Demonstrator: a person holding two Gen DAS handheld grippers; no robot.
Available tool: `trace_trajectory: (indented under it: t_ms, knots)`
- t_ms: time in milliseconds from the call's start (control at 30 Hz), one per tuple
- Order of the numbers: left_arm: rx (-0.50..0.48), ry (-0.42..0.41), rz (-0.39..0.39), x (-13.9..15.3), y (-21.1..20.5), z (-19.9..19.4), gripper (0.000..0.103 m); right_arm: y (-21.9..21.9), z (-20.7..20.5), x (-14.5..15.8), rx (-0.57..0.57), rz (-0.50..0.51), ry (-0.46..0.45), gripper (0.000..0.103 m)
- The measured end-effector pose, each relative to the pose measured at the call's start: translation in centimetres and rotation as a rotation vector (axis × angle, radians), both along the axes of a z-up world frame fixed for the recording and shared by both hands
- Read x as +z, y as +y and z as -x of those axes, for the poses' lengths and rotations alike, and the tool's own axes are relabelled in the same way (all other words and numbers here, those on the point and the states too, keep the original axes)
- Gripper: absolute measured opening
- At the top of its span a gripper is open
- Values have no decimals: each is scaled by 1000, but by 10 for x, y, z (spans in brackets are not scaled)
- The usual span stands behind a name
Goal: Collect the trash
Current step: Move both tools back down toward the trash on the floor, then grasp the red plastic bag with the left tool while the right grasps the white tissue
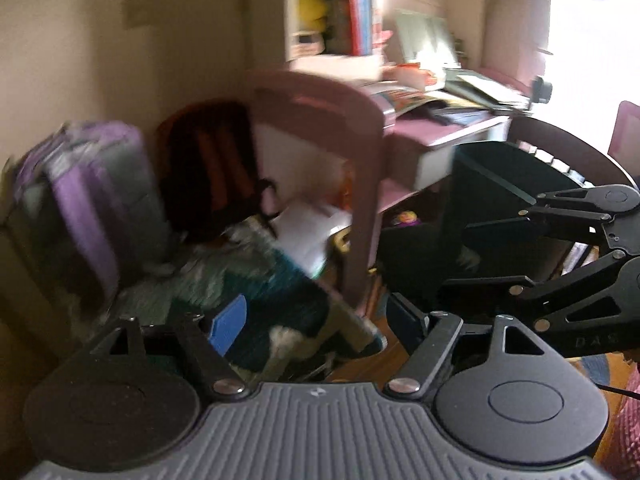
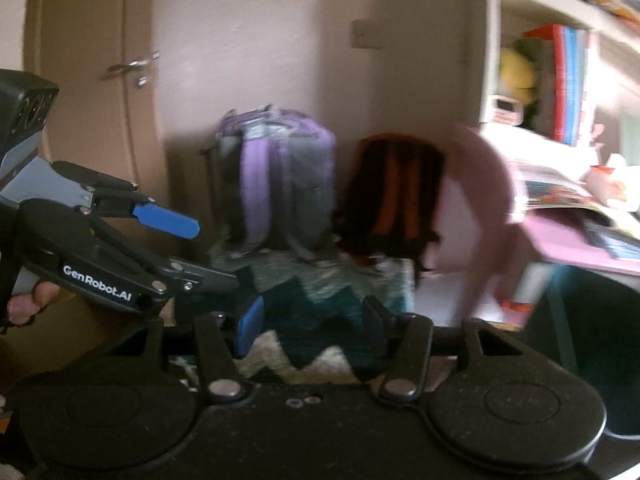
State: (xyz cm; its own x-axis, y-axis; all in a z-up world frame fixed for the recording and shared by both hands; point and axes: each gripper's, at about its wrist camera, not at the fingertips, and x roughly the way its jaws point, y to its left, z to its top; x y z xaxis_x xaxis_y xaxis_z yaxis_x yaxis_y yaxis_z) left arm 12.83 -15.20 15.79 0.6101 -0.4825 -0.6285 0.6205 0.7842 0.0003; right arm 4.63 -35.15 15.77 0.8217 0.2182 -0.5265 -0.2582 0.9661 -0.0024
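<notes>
Backpacks: two, one purple backpack [image 2: 280, 176], one black-and-orange backpack [image 2: 394, 196]. Pink chair [image 1: 320, 128]: one. Dark bin [image 1: 492, 200]: one. Yellow plush toy [image 2: 518, 76]: one. Patterned rug [image 2: 320, 304]: one.

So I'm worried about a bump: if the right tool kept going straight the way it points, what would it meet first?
Probably the teal zigzag shaggy rug, with nothing between the open right tool; blur makes depth unsure.

"GenRobot.AI" in white on left gripper [image 2: 188, 252] arm; nothing else legible.
</notes>
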Motion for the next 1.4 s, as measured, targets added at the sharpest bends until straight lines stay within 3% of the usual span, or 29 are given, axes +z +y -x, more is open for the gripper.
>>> trace_trajectory:
  t_ms: [367,433,500,733,833,1133,1400]
  knots:
    - [193,108,23,-81,130,-50,85,112,-82,-81,217,-36,147,55]
    - [216,126,15,-98,149,-58,92,129,-95,-100,243,-52,185,55]
    - [249,141,-2,-120,167,-69,101,146,-109,-121,265,-56,226,55]
    - [341,268,21,-217,232,-112,101,199,-154,-210,331,-79,354,56]
    - [372,294,-4,-261,257,-126,101,220,-172,-255,351,-82,433,56]
    - [369,374,-130,-376,310,-151,101,267,-212,-389,350,-23,639,56]
    - [274,474,-255,-478,319,-149,101,294,-238,-498,349,12,774,56]
